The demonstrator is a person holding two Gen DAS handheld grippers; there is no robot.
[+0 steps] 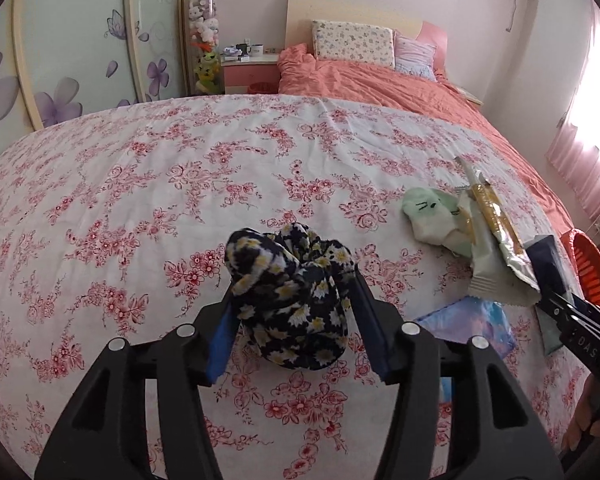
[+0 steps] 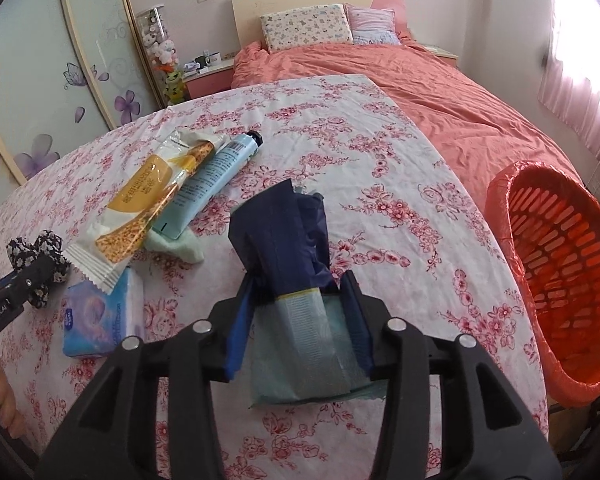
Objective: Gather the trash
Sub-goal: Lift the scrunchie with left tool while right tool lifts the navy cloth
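Observation:
A dark floral cloth bundle [image 1: 292, 292] lies on the flowered tablecloth between the fingers of my left gripper [image 1: 294, 284], which stands open around it. In the right wrist view my right gripper [image 2: 298, 280] is open too. A dark blue packet [image 2: 284, 232] with a teal and silver lower end rests on the cloth between its fingers. Left of it lie a yellow-white snack wrapper [image 2: 140, 200], a pale blue tube [image 2: 212, 176], a green sock [image 2: 176, 248] and a blue tissue pack [image 2: 100, 320]. An orange basket [image 2: 560, 260] lined with a red bag stands at the table's right edge.
The flowered tablecloth [image 1: 140, 200] covers a wide table that drops off at the right, by the basket. Behind it stands a bed with an orange duvet [image 1: 380, 80], and beside that a nightstand [image 1: 248, 72]. A wardrobe with purple flowers [image 1: 60, 80] fills the left wall.

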